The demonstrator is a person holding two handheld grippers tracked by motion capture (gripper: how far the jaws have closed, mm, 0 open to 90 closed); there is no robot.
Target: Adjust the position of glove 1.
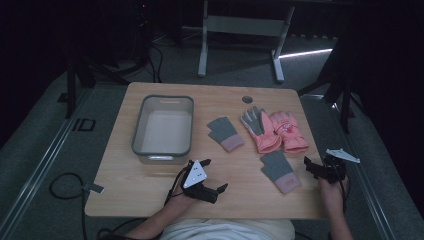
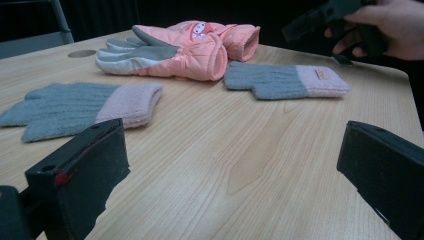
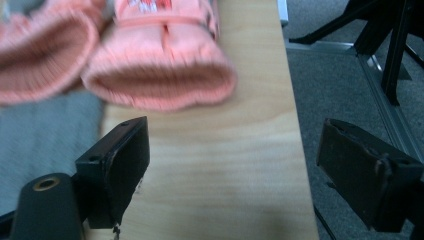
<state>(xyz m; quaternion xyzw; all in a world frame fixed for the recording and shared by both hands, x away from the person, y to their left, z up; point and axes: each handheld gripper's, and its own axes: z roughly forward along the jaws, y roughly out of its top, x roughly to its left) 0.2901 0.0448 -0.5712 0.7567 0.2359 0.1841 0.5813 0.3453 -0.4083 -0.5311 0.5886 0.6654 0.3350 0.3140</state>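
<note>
Pink padded ski gloves (image 1: 282,131) are lying far right on the wooden counter (image 1: 150,185); left gripper (image 1: 214,176) and right gripper (image 1: 311,166) are hovering near, jaws released, grasping nothing.

The bench (image 2: 240,150) was pale wood, smooth with a soft sheen. Grey gloves (image 2: 285,80) looked like ribbed knit with fuzzy pink cuffs, pink gloves (image 2: 195,50) were puffy quilted fabric. Bin (image 1: 162,152) seemed matt plastic.
</note>
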